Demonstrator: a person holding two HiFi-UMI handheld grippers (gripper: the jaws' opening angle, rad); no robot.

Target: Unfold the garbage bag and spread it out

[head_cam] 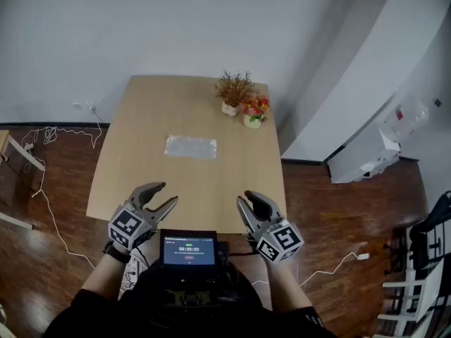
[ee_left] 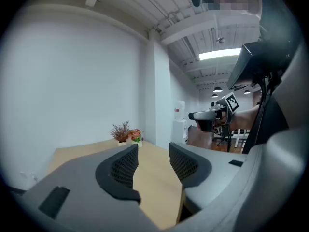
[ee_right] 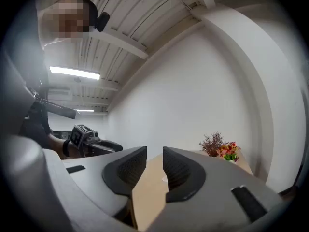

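A folded, translucent garbage bag (head_cam: 190,146) lies flat at the middle of the wooden table (head_cam: 134,167). Both grippers hover at the table's near edge, well short of the bag. My left gripper (head_cam: 161,198) is open, with nothing between its jaws (ee_left: 153,164). My right gripper (head_cam: 249,201) stands open with a narrower gap, also holding nothing (ee_right: 154,167). In the right gripper view a sliver of the bag (ee_right: 164,180) shows between the jaws on the tabletop. Each gripper view shows the other gripper held out to its side.
Two small potted plants (head_cam: 243,102) stand at the table's far right; they also appear in the left gripper view (ee_left: 126,132) and the right gripper view (ee_right: 220,148). A small screen (head_cam: 188,249) sits at my chest. Cables lie on the wooden floor (head_cam: 49,210) to the left.
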